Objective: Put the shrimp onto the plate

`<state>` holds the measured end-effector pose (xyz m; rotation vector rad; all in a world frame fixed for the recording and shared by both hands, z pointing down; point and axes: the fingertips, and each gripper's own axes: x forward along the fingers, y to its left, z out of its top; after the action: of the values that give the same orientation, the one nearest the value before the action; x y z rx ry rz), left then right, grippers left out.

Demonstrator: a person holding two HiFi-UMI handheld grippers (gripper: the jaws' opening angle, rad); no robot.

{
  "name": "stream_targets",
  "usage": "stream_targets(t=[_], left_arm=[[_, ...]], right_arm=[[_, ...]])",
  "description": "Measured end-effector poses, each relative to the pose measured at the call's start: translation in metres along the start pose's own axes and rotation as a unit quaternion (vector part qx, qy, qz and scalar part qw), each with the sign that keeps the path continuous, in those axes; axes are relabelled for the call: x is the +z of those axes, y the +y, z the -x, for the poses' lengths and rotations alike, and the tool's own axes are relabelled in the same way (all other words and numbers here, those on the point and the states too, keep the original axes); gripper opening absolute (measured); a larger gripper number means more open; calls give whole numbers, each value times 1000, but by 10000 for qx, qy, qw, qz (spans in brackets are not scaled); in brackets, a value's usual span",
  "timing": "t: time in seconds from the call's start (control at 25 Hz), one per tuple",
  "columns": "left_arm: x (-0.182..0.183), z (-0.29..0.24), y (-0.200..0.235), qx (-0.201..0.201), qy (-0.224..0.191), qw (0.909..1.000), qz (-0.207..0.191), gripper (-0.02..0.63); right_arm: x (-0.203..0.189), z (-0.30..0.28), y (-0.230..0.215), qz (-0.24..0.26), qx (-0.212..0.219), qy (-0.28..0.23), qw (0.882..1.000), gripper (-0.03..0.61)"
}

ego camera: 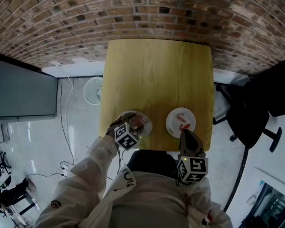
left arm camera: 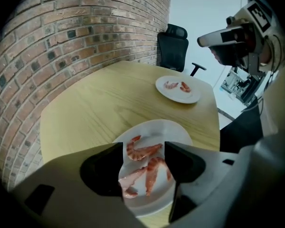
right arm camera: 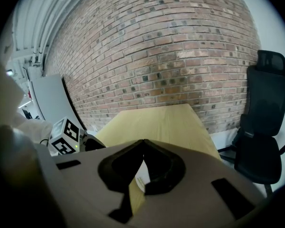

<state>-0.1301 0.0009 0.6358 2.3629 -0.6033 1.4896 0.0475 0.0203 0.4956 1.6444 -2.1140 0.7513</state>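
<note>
- Head view puts my left gripper (ego camera: 131,124) over the left-hand plate (ego camera: 148,122) at the lower middle of the frame. My right gripper (ego camera: 184,133) hangs at the lower rim of the right-hand plate (ego camera: 173,118). Both plates sit close to the lower edge of the bench (ego camera: 156,75), within easy reach of either arm.
- Left gripper view shows my jaws spread wide and straddling the cluster of shrimp (left arm camera: 143,151) on the plate below, with neither pad touching one. I judge the wide spread is there so I can drop around a single body without nudging its neighbours.
- That gripper tilts steeply down, which suits shrimp that lie flat on the plate.
- Two shrimp (left arm camera: 176,85) already lie on the right-hand plate, in the upper right middle of that frame. I take it as the plate being filled and the one under me as the supply.
- Right gripper view shows those jaws pressed together at the tips with nothing between them. Only a sliver of white plate and bench shows through the gap lower down.
- I judge the right gripper is simply parked beside the receiving plate, out of the left one's path.
- The shrimp below overlap, so pinching could lift two at once. I should centre on the curled one at the top of the cluster.
</note>
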Motion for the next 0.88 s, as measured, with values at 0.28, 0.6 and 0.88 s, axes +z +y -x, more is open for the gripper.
stream_targets(t=[0.28,0.6,0.88], left_arm=[[-4,-6,0,-41,60,10000,39,273],[-6,-9,-1,-153,22,9998,114,252],[-7,-10,-1,-163,-4,9998,98,249]], right_arm=[[-2,-3,-1,-26,16,46,10000,23],[-1,-7,-2,-32,25,47,10000,23],[-3,-8,-1,-24,38,55,10000,23]])
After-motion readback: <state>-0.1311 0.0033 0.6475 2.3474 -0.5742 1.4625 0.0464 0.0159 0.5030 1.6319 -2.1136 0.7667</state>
